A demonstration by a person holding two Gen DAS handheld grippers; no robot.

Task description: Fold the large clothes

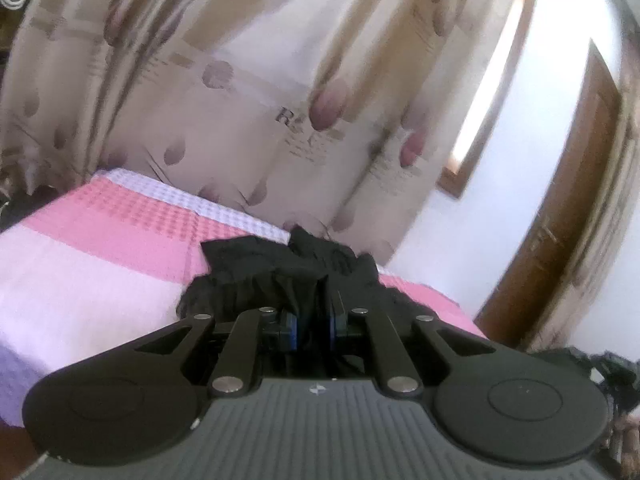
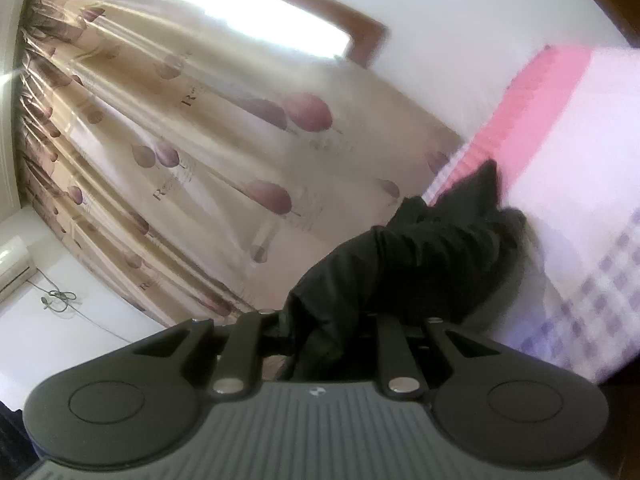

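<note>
Black garment (image 1: 288,280) is pinched in the closed jaws of both the left gripper (image 1: 308,320) and right gripper (image 2: 332,332), its bulk bunched on the bed (image 1: 100,272). Thin pinches could slip, so the cloth might be dropped.

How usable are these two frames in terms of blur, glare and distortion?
Left wrist view: curtain motion-blurred, window strip blown out, door bowed by fisheye. Right wrist view: window overexposed, bedspread smeared, black garment dark, folds barely readable.

Floral curtain (image 1: 224,92) (backlit), pink-striped bed (image 1: 100,256)
</note>
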